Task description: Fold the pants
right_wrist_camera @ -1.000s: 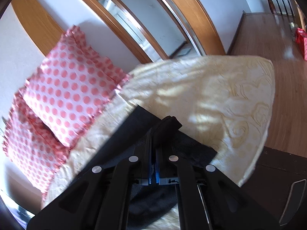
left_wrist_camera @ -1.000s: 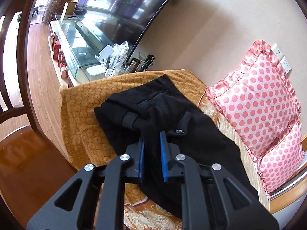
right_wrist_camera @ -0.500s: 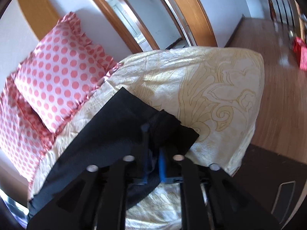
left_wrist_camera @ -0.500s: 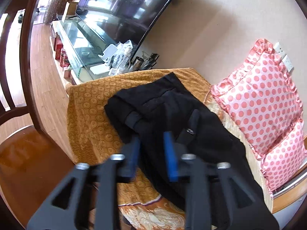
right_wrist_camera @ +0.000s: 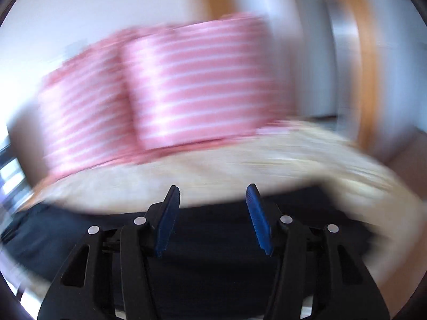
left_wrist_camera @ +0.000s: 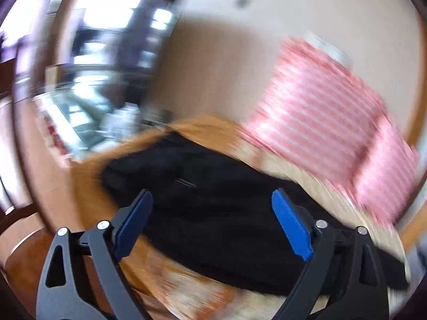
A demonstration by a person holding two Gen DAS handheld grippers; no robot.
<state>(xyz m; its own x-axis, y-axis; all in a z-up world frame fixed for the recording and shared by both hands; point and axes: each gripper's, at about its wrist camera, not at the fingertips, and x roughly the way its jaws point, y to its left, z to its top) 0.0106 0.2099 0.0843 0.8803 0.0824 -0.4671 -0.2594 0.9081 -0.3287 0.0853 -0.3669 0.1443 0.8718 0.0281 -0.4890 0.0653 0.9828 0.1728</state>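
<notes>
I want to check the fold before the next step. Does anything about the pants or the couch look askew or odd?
Nothing clearly stands out. The black pants lie in a compact bundle on the yellow cover, below the pink cushions. Both views are motion-blurred, so edges and small wrinkles cannot be judged.

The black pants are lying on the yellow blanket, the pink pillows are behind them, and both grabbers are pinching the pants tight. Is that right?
Not quite. The grabbers are not pinching. In both wrist views the left gripper and right gripper have their jaws apart and opening, with no cloth pressed between the pads. The rest holds: the black pants lie on the yellow blanket, pink pillows behind.
</notes>
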